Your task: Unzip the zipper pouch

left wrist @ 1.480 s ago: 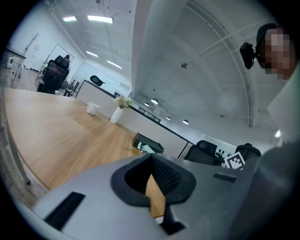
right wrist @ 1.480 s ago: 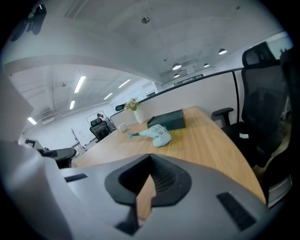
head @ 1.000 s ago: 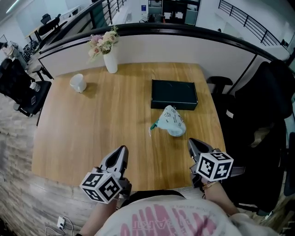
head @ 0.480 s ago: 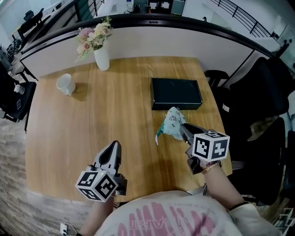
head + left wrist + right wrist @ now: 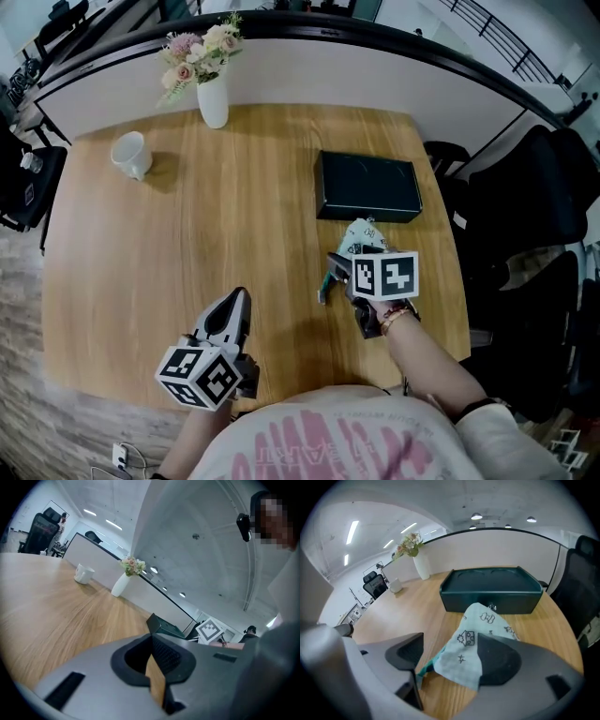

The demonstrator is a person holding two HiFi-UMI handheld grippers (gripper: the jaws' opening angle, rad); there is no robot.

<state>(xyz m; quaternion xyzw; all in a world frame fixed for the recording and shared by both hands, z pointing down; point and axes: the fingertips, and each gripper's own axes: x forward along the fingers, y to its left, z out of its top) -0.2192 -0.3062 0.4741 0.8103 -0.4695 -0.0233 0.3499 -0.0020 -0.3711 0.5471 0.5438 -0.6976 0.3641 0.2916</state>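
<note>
Straddles zipper pouch (image 5: 476, 620) on table (image 5: 234, 216) with right gripper (image 5: 447, 651), jaws just opened wide, unclamped; left gripper (image 5: 152, 641) jaws together, empty.

On my table (image 5: 234, 206) the vase (image 5: 213, 101) stands at the far edge, with the cup (image 5: 130, 155) nearer me and to its left. The box (image 5: 367, 186) lies far right, and the pouch (image 5: 361, 234) just before it. My right tool (image 5: 450, 641), its jaws just opened, straddles the pouch's near end. My left tool (image 5: 236, 305) is near the table's near edge, well apart to the left.
</note>
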